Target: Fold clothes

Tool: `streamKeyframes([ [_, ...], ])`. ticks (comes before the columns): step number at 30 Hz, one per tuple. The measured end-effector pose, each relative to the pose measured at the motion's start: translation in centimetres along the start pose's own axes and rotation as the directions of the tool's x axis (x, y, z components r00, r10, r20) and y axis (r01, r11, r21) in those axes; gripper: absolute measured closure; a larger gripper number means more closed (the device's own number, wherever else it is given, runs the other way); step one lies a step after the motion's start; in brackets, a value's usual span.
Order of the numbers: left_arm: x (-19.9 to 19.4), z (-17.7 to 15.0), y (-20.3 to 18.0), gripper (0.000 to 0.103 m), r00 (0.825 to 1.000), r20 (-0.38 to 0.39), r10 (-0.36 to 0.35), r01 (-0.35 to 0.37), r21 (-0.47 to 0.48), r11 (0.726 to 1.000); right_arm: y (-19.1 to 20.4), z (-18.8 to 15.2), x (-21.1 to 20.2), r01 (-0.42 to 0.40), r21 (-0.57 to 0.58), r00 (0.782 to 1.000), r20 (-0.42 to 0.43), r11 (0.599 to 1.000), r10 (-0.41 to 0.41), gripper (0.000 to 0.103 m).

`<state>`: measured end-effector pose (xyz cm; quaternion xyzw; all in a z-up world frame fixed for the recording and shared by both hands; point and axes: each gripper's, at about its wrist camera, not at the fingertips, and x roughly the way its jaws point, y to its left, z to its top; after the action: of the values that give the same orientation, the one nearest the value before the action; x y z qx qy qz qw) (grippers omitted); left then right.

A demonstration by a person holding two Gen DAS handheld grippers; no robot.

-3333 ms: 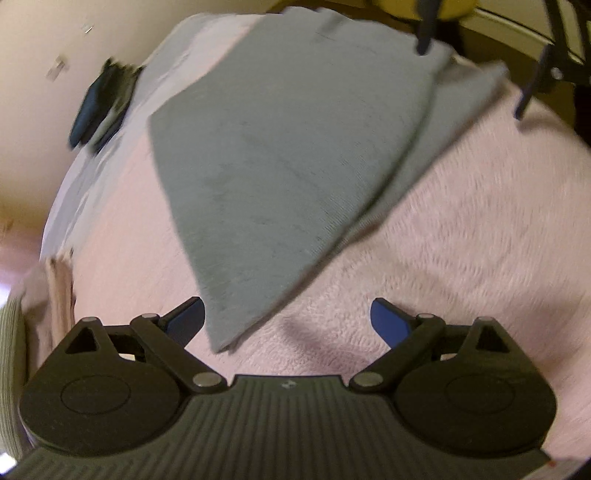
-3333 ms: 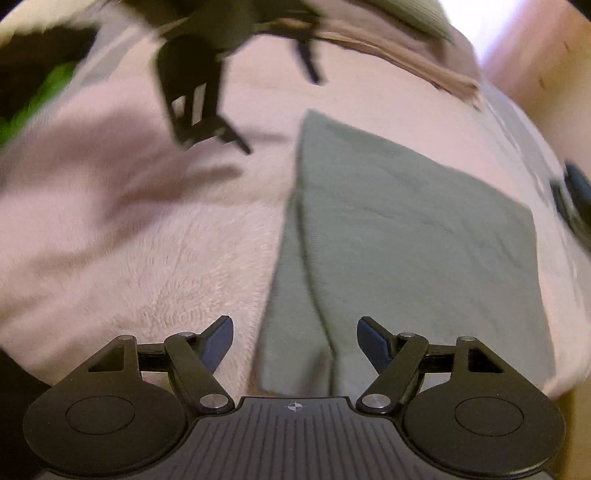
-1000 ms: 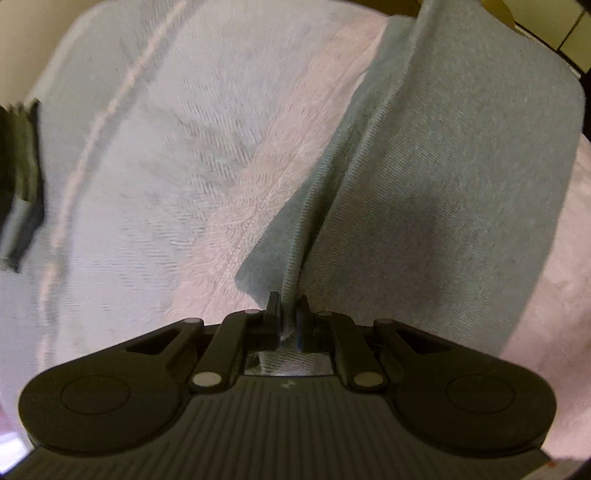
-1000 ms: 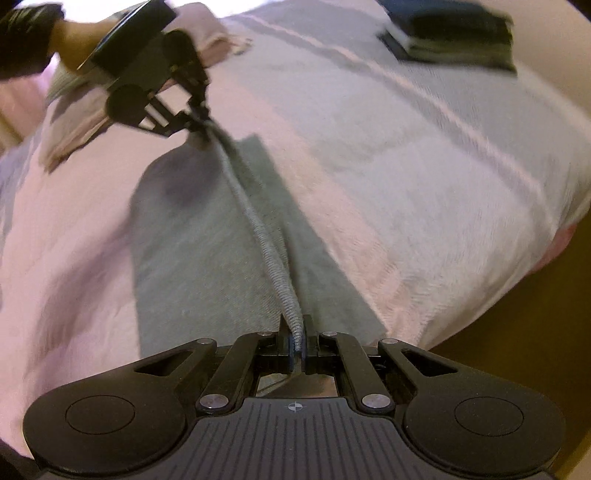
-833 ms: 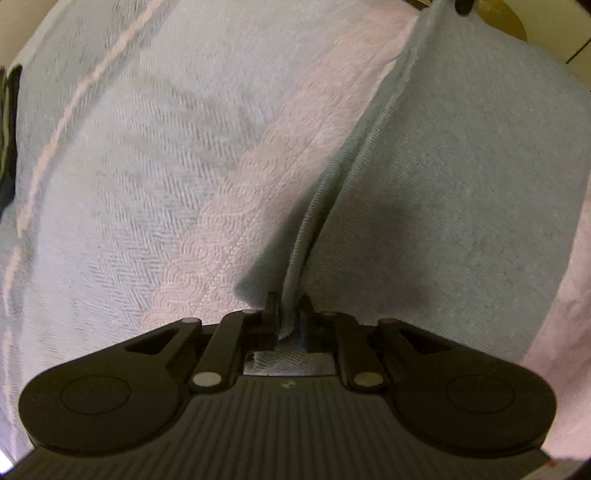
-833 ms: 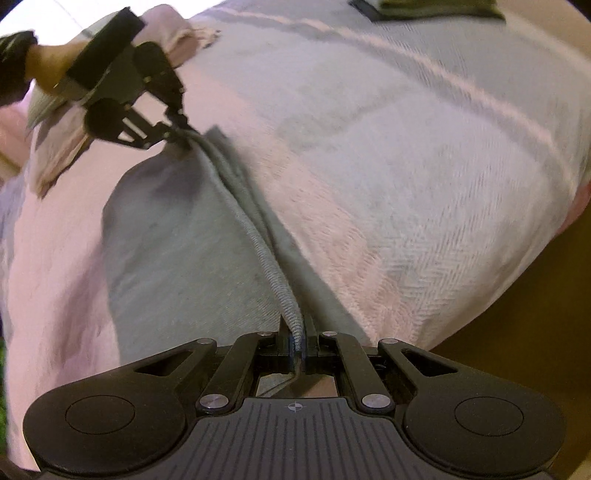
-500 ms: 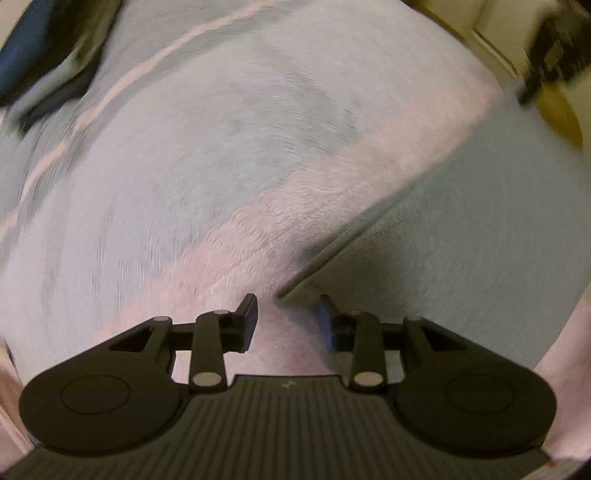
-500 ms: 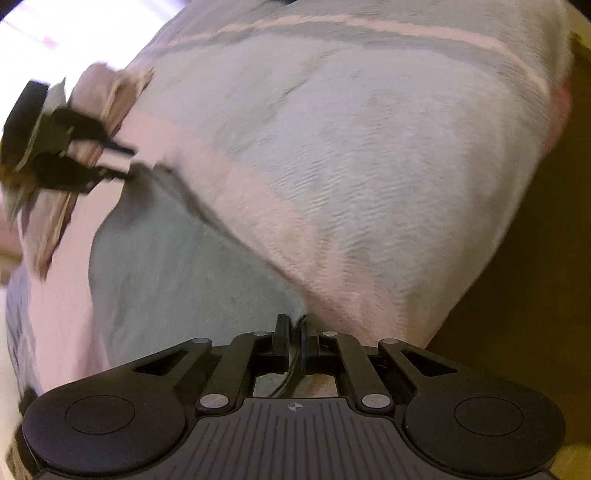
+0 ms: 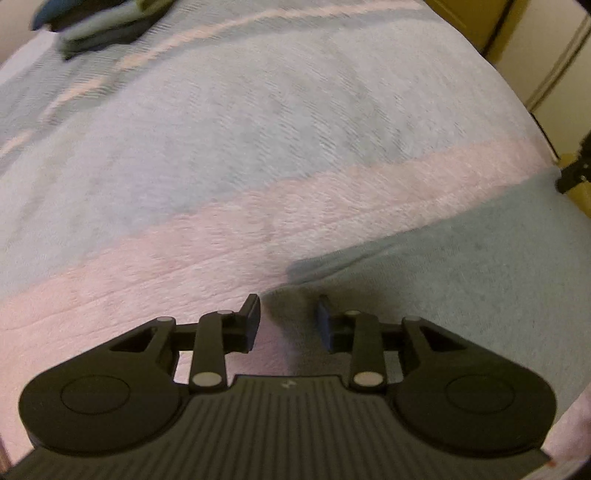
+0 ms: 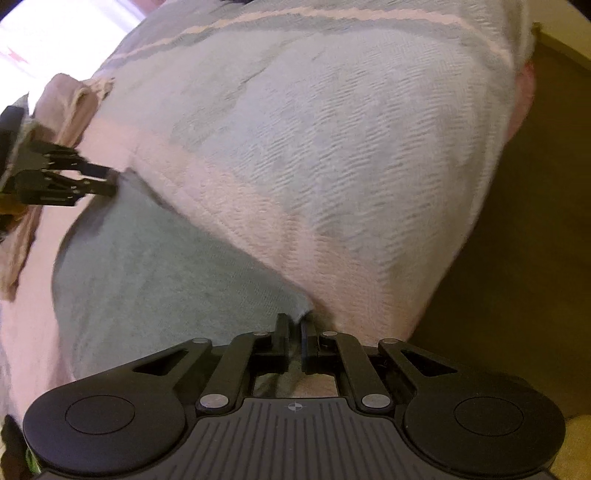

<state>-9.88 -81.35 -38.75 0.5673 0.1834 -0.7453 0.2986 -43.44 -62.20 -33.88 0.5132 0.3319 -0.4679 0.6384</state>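
Observation:
A grey cloth [image 9: 461,277] lies flat on the pink and pale-blue bedspread [image 9: 258,129], folded over on itself. My left gripper [image 9: 288,314] stands open just above its near corner; the corner lies loose between the fingers and the pads do not press it. In the right wrist view, my right gripper [image 10: 293,328] is shut on another corner of the grey cloth [image 10: 155,266], low at the bed's edge. The left gripper [image 10: 112,181] shows at the cloth's far corner, and part of the right gripper [image 9: 572,173] shows at the left wrist view's right border.
A stack of folded dark clothes [image 9: 99,22] sits at the far side of the bed. A crumpled pinkish-beige garment [image 10: 70,103] lies beyond the left gripper. The bed's edge drops to a brown floor [image 10: 535,221] on the right.
The raised edge of the grey cloth, held taut between both grippers, has come down flat onto the bed. My left gripper let go and opened. The right gripper sank, still gripping.

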Motion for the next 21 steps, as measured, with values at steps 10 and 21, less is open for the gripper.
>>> streamKeyframes([
  [10,-8.4,-5.7,-3.1,0.075,0.997,0.058,0.054,-0.046,-0.128,0.991,4.9,-3.8,-5.8,-0.080,0.002,0.993,0.084,0.997,0.079,0.071],
  [21,-2.6,-13.9,-8.1,0.073,0.999,0.051,0.007,0.001,-0.165,0.986,11.5,-13.2,0.6,-0.228,-0.157,0.969,0.058,0.961,0.239,0.072],
])
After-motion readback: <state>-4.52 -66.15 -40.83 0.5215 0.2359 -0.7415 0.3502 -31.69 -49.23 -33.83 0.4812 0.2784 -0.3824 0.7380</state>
